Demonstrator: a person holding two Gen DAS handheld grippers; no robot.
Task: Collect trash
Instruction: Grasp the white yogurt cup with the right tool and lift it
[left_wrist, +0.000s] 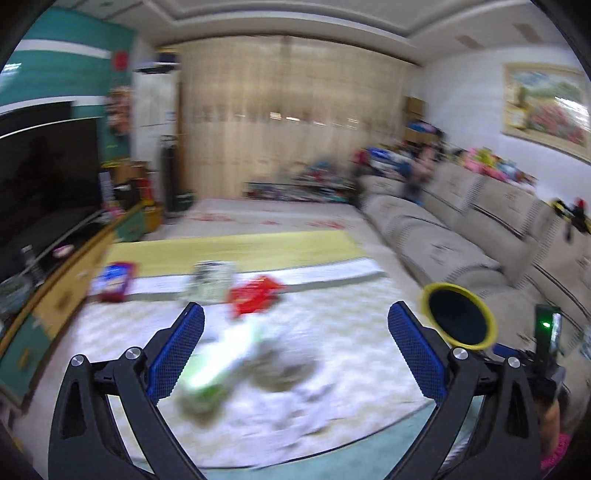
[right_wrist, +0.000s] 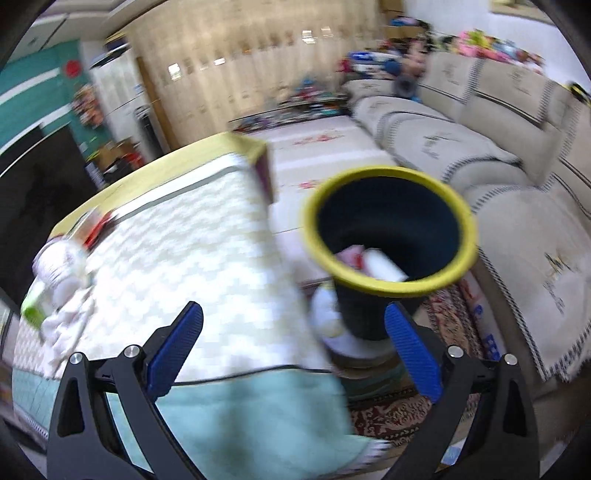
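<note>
Both views are motion-blurred. My left gripper (left_wrist: 295, 321) is open above a table with a white patterned cloth (left_wrist: 351, 314). Under it lie a green and white wrapper (left_wrist: 218, 373) and crumpled tissue (left_wrist: 288, 369). Farther off are a red packet (left_wrist: 255, 293), a white packet (left_wrist: 212, 278) and a blue and red packet (left_wrist: 114, 280). A dark bin with a yellow rim (left_wrist: 458, 317) stands off the table's right side. My right gripper (right_wrist: 293, 325) is open and empty near the bin (right_wrist: 388, 229), which holds white and pink trash (right_wrist: 373, 264). The wrapper (right_wrist: 35, 306) and tissue (right_wrist: 70, 321) show at far left.
A beige sofa (left_wrist: 461, 229) runs along the right wall. A TV (left_wrist: 40, 177) on a low cabinet (left_wrist: 62, 295) is at the left. A patterned rug (right_wrist: 391, 410) and a round white stool (right_wrist: 343, 332) lie under the bin. Toys line the far wall.
</note>
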